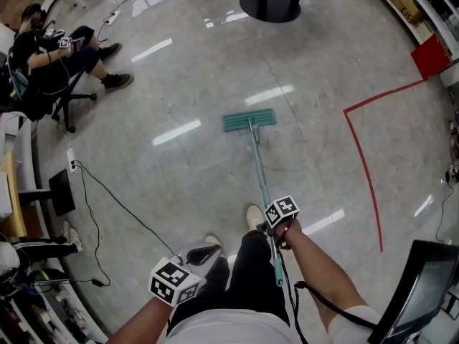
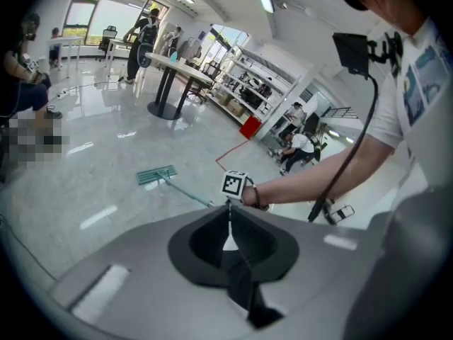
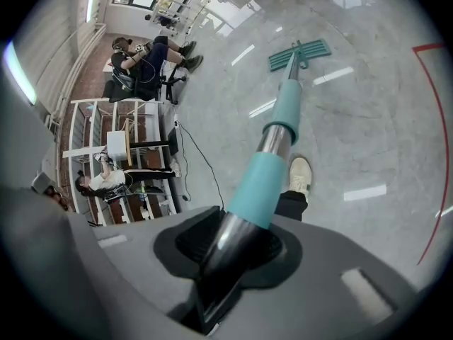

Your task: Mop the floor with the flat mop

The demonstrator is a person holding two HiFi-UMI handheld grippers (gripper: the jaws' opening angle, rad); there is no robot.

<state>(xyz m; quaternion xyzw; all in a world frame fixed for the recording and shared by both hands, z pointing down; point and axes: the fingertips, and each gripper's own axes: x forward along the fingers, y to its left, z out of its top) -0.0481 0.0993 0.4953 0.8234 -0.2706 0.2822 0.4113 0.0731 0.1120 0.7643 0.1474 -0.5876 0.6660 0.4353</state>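
Observation:
The flat mop has a teal head (image 1: 249, 120) lying flat on the glossy grey floor ahead of me. Its teal and metal handle (image 1: 259, 170) slopes back to my right gripper (image 1: 277, 228), which is shut on the handle's upper part. In the right gripper view the handle (image 3: 272, 154) runs out from between the jaws of that gripper (image 3: 237, 243) to the mop head (image 3: 299, 54). My left gripper (image 1: 203, 254) hangs low at the left, apart from the mop. Its jaws are shut on nothing (image 2: 228, 222). The mop head (image 2: 156, 174) shows far off in that view.
A person sits on a chair (image 1: 57, 52) at the back left. A power strip (image 1: 72, 160) and black cable (image 1: 107, 192) lie along the left. A round table base (image 1: 270, 6) stands ahead. Red tape (image 1: 363, 149) marks the floor at right, near a dark monitor (image 1: 423, 292).

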